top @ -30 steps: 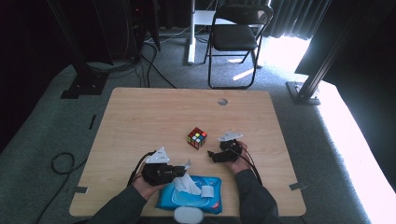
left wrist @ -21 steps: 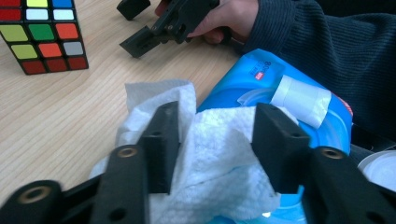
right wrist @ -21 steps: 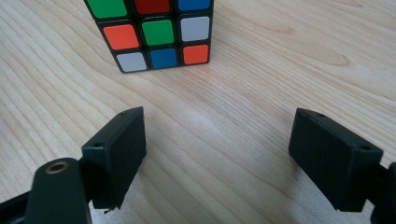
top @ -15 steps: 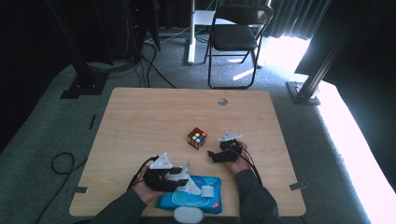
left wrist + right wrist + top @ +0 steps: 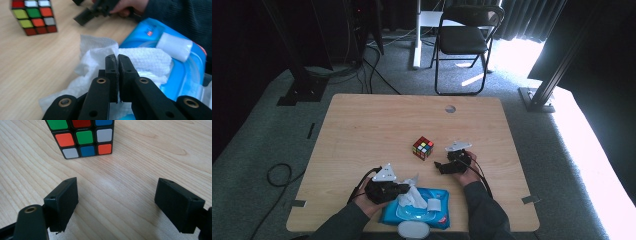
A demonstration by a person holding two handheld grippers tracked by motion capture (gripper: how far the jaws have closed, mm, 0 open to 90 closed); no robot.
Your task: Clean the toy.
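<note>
Pinching a white wet wipe (image 5: 140, 58), left gripper (image 5: 117, 58) jaws together over the blue wipes pack (image 5: 186, 72), lower centre. Right gripper (image 5: 116, 195) jaws apart, facing Rubik's cube (image 5: 82, 137), bare wooden table (image 5: 150, 150) between.

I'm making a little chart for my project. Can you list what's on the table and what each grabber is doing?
table: wooden table
toy: puzzle cube, standing alone mid-table
pack: blue wipes pack at the near edge, lid open
wipe: white wipe sticking out of the pack
left gripper: jaws shut, pinching the wipe
right gripper: jaws wide open, holding nothing, pointed at the cube
behind the table: folding chair
</note>
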